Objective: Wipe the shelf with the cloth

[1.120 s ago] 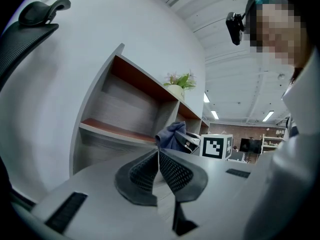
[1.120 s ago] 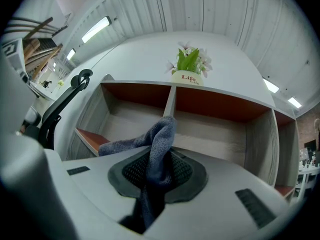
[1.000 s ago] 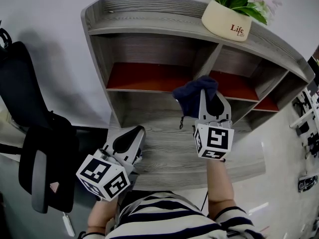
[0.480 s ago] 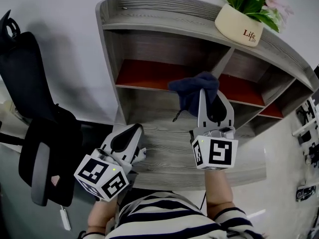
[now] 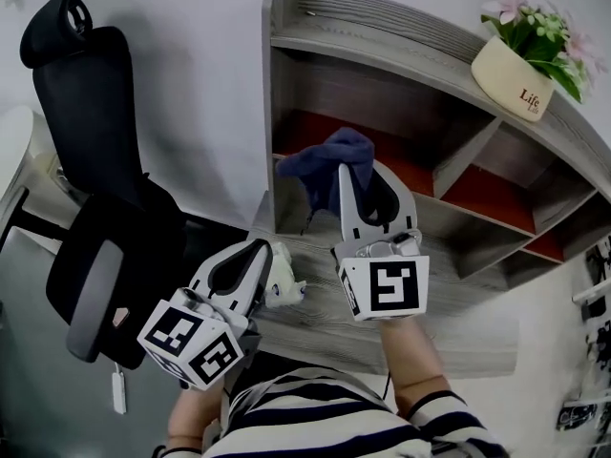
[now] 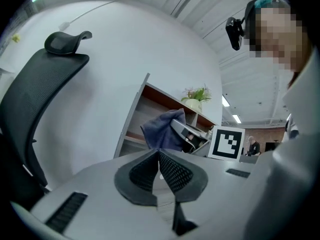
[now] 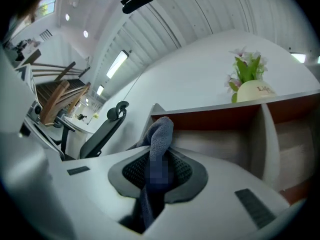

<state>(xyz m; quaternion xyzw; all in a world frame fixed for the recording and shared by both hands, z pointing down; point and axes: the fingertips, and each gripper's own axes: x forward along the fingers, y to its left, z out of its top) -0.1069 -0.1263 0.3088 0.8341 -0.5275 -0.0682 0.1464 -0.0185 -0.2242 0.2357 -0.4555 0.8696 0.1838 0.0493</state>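
The grey wooden shelf (image 5: 382,41) with red inner boards stands against the white wall. A dark blue cloth (image 5: 325,160) hangs in front of its left compartment, pinched in my right gripper (image 5: 355,172). In the right gripper view the cloth (image 7: 159,139) rises from between the jaws, with the shelf (image 7: 235,129) behind. My left gripper (image 5: 256,253) rests low over the desk's left front, its jaws together and empty. In the left gripper view, the left gripper (image 6: 159,155) points at the cloth (image 6: 162,131) and the shelf (image 6: 145,114).
A cream flower pot (image 5: 516,76) stands on the shelf top at the right. A black office chair (image 5: 91,170) is left of the desk. A small pale object (image 5: 283,280) lies on the grey desk (image 5: 315,327) beside my left gripper.
My right gripper has carried the cloth leftwards along the shelf, from the middle divider to the left compartment. The view has swung left. The left gripper has stayed low.
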